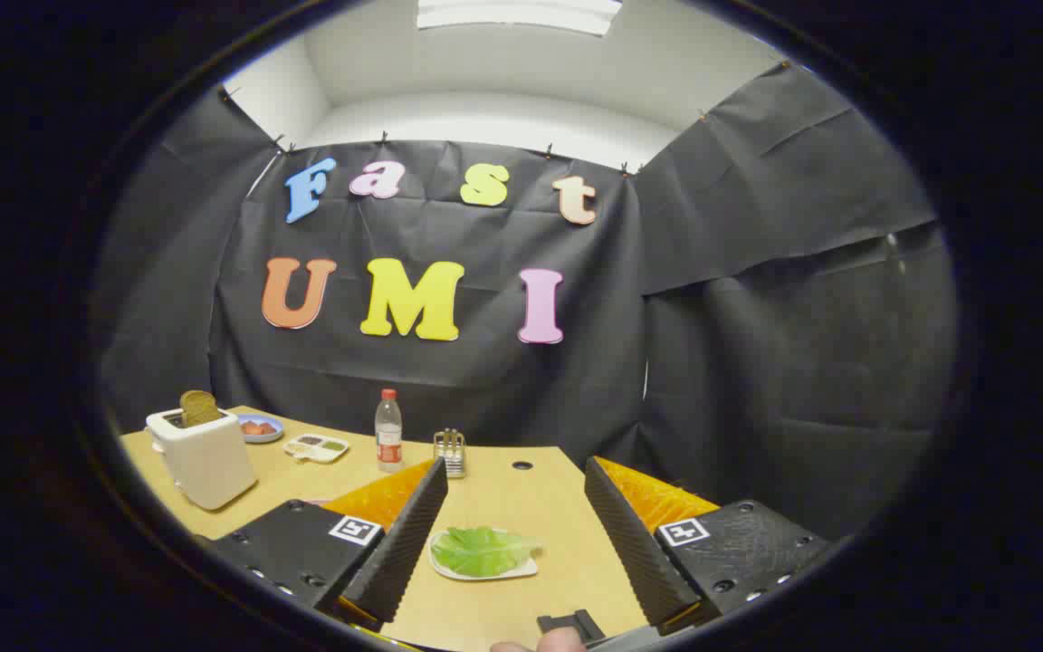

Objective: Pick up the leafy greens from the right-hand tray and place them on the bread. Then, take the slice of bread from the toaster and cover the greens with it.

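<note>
Gripper view looks along the 2 fingers (514,530), which stand wide apart with nothing between the pads, angled down over the wooden tabletop (567,561). Between them and just ahead lies the leafy green (483,550), flat on a small white tray (526,569) near the tabletop's near edge; that spread looks set to straddle the leaf, so I judge the first pick is not yet made. Toward the far left corner stands the white toaster (205,457) with a brown slice of bread (199,407) poking up from its slot, left proud so it can be pinched later. Beyond the toaster sit a blue plate (261,427) and a divided dish (315,447); a bottle (387,430) and a small metal rack (450,450) stand along the far edge. I cannot make out the bread meant to receive the greens.
</note>
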Tool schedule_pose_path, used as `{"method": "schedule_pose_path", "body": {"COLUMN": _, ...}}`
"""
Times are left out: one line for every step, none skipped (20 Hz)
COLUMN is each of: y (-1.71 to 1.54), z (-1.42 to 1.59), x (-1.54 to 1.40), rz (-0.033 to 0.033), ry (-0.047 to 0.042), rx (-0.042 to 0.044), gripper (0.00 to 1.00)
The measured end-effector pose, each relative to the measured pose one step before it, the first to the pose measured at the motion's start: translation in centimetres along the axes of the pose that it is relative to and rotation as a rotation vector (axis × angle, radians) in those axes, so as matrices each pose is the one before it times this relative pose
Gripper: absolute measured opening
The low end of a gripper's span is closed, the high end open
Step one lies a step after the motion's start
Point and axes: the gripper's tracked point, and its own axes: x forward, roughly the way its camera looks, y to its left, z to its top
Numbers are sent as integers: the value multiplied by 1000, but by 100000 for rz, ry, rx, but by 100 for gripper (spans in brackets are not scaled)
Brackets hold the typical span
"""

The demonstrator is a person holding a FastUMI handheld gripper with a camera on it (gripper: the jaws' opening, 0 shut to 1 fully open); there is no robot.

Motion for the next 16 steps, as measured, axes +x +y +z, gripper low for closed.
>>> {"method": "schedule_pose_path", "body": {"y": -206, "z": -303, "x": 105, "rz": -382, "ry": 550, "rx": 98, "gripper": 95}}
{"method": "schedule_pose_path", "body": {"y": -170, "z": -107, "x": -38, "rz": -711, "ry": 499, "rx": 96, "gripper": 95}}
{"method": "schedule_pose_path", "body": {"y": -97, "z": 15, "x": -20, "rz": -574, "ry": 118, "rx": 236, "gripper": 95}}
{"method": "schedule_pose_path", "body": {"y": -41, "z": -78, "x": 0, "rz": -93, "ry": 126, "rx": 453, "gripper": 95}}
{"method": "schedule_pose_path", "body": {"y": -58, "z": -37, "x": -6, "rz": -179, "ry": 100, "rx": 406, "gripper": 95}}
{"method": "schedule_pose_path", "body": {"y": -67, "z": -36, "x": 31, "rz": -203, "ry": 213, "rx": 284, "gripper": 95}}
{"method": "schedule_pose_path", "body": {"y": -311, "z": -176, "x": -1, "rz": -531, "ry": 307, "rx": 256, "gripper": 95}}
{"method": "schedule_pose_path", "body": {"y": -194, "z": 35, "x": 34, "rz": -611, "ry": 96, "rx": 253, "gripper": 95}}
{"method": "schedule_pose_path", "body": {"y": -127, "z": -178, "x": 47, "rz": -321, "ry": 237, "rx": 207, "gripper": 95}}
{"method": "schedule_pose_path", "body": {"y": -221, "z": -69, "x": 32, "rz": -407, "ry": 175, "rx": 148, "gripper": 95}}
{"method": "schedule_pose_path", "body": {"y": -106, "z": -172, "x": 146, "rz": -322, "ry": 398, "rx": 8, "gripper": 95}}
{"method": "schedule_pose_path", "body": {"y": -67, "z": -129, "x": -30, "rz": -233, "ry": 337, "rx": 196, "gripper": 95}}
{"method": "schedule_pose_path", "body": {"y": -40, "z": -151, "x": 78, "rz": 52, "ry": 421, "rx": 249, "gripper": 95}}
{"method": "schedule_pose_path", "body": {"y": 12, "z": -80, "x": 85, "rz": -154, "ry": 257, "rx": 24, "gripper": 95}}
{"method": "schedule_pose_path", "body": {"y": -210, "z": -174, "x": 84, "rz": -567, "ry": 315, "rx": 14, "gripper": 95}}
{"method": "schedule_pose_path", "body": {"y": -180, "z": -247, "x": 173, "rz": -711, "ry": 547, "rx": 8, "gripper": 95}}
